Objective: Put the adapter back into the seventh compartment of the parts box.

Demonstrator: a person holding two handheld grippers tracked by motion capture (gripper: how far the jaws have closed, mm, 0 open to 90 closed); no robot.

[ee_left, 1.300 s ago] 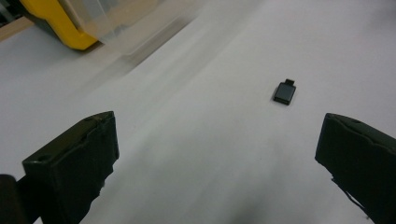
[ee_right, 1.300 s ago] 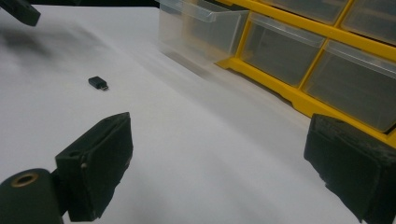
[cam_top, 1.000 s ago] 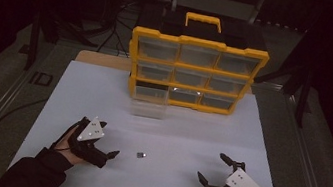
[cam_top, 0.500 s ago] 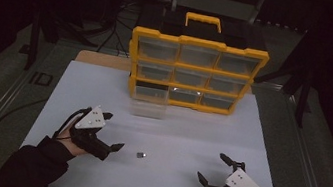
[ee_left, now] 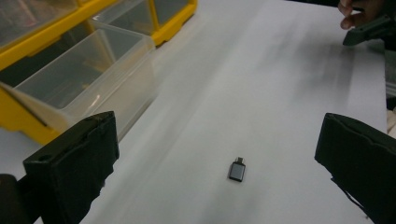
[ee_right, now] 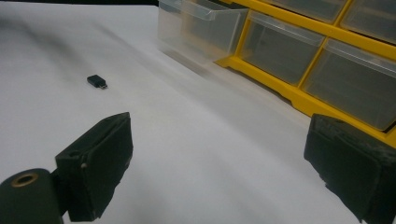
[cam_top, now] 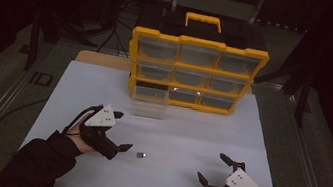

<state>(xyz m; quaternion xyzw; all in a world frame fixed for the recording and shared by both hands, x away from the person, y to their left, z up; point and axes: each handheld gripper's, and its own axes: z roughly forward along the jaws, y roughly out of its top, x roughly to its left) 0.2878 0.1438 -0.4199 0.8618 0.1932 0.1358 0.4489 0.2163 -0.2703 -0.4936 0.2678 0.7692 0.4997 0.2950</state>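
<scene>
Between the wide-spread jaws of the left gripper (ee_left: 217, 154), a little ahead of their tips, a small dark adapter (ee_left: 236, 171) lies flat on the white table (ee_left: 289, 84), touching neither jaw. From above, the adapter (cam_top: 141, 155) sits just beyond the nearer fingertip (cam_top: 126, 146) of the left gripper (cam_top: 120, 131), with bare white sheet on every side of it. Past the far jaw, a clear drawer (ee_left: 88, 79) is pulled out of the yellow organizer (cam_top: 193, 72), its front wall standing over the table and its inside looking empty, though the plastic is hazy and I can't be sure. Open sheet runs from the adapter to that drawer, and more toward the table's near edge.

Well off to the other side, the right gripper (cam_top: 217, 170) rests low near the near right corner, jaws also released and holding nothing; in its own view the adapter (ee_right: 96, 81) lies far beyond its left jaw, and the organizer's lower drawers (ee_right: 285, 44) run past the right jaw. A broad empty stretch separates the two grippers.

Compared with a moment ago, the left gripper has slid forward and turned slightly, bringing its jaws closer around the adapter. The adapter, drawer and right gripper sit where they were.
</scene>
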